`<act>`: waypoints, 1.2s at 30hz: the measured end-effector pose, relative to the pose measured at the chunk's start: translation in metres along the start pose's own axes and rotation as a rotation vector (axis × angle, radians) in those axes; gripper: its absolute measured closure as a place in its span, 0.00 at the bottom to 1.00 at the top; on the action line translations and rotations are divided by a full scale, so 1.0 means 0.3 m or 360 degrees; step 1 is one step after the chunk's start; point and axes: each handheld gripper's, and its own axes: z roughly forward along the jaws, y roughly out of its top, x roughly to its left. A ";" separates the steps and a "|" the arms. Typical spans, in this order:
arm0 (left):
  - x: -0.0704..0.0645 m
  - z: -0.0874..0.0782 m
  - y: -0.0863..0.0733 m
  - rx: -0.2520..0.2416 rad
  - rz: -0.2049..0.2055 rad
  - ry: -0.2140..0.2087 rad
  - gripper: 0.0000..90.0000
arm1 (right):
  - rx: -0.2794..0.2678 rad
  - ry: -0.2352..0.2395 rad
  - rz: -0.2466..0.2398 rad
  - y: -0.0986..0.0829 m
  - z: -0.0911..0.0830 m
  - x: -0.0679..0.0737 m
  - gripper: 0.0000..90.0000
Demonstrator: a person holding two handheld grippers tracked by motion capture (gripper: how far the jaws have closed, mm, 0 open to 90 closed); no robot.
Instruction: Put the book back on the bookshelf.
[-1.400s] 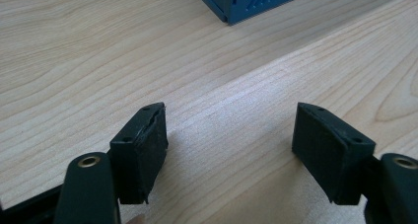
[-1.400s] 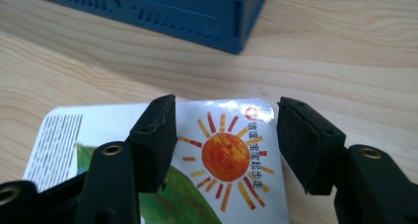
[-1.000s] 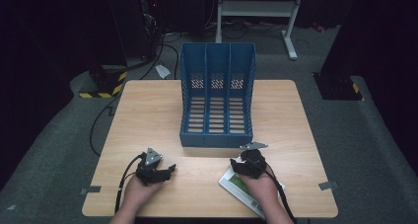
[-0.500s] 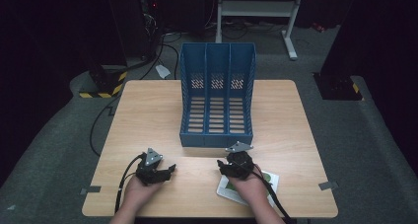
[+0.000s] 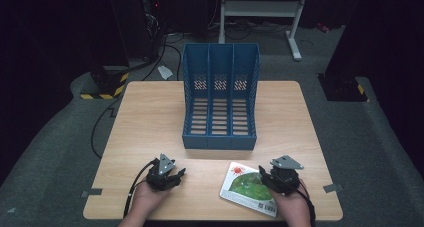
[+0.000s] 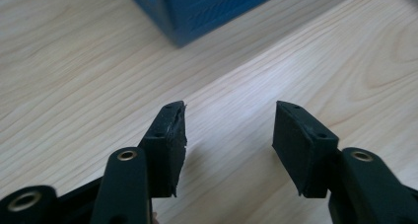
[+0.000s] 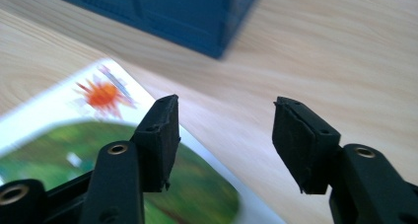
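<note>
- Your right hand-held gripper (image 5: 278, 179) sits at the near right of the table (image 5: 150, 112), its jaws apart and gripping nothing.
- The book (image 5: 247, 187) lies flat just to that gripper's left; in the right gripper view its green cover (image 7: 59, 150) runs under the left jaw, while the right jaw stands over bare wood.
- Your left hand-held gripper (image 5: 167, 174) rests well off to the other side, jaws likewise apart, with only table between them (image 6: 229, 130).
- The blue file rack (image 5: 220, 99) stands ahead of both grippers, its three slots open toward you.
- Judged from this, you are at the approach step: the book is not yet grasped.
- Next, you likely need to bring the right jaws round the book's near edge, one above and one below, then close.
- A flat book gives little to bite, so tipping or sliding its edge off the table may help.
</note>
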 end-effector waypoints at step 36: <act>-0.282 0.077 0.075 0.0032 0.0135 -0.0309 0.61 | 0.0151 -0.0121 0.0098 -0.191 -0.021 -0.039 0.62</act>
